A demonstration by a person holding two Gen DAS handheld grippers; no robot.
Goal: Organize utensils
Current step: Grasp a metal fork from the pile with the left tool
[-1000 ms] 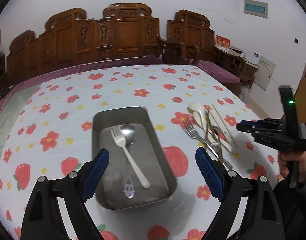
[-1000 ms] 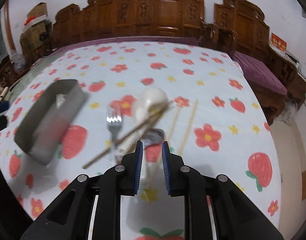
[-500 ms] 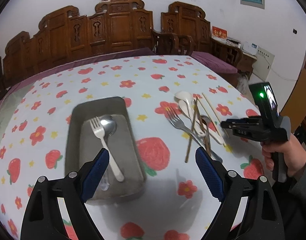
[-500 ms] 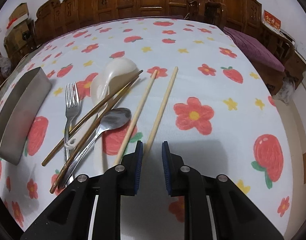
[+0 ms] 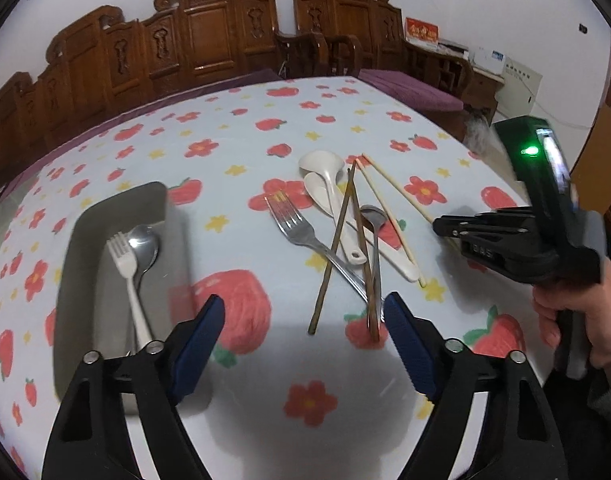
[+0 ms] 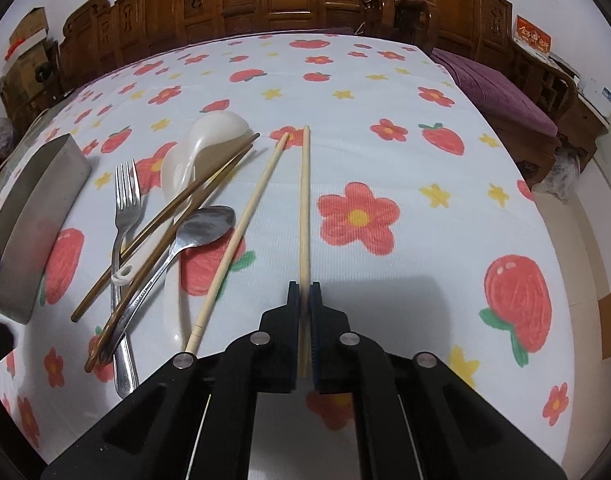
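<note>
— Where the right gripper (image 6: 304, 296) meets the table, what is held?

— A pale bamboo chopstick (image 6: 304, 208) is pinched between its blue pads, the jaws drawn fully together on its near end. Its twin, a second pale chopstick (image 6: 241, 232), is seen lying just beside it on the strawberry-and-flower tablecloth (image 6: 445, 200), the far tips close together.

— And the left gripper (image 5: 304, 334)?

— Its fingers are spread wide and are closing; only the ends of a dark wooden chopstick pair (image 5: 333, 248) are seen between them, untouched. Nothing is gripped.

— Where are the remaining utensils?

— A loose pile is laid out ahead of the left gripper: a steel fork (image 5: 301, 232), two white ceramic spoons (image 5: 325, 192), and a steel spoon (image 5: 375, 224), crossed by the dark chopsticks. To the left, a metal tray (image 5: 77, 248) is placed, with a white fork (image 5: 125, 264) and a steel spoon (image 5: 143, 246) lying side by side inside.

— Is a person visible?

— Only a hand (image 5: 577, 320), wrapped around the right gripper's handle.
</note>
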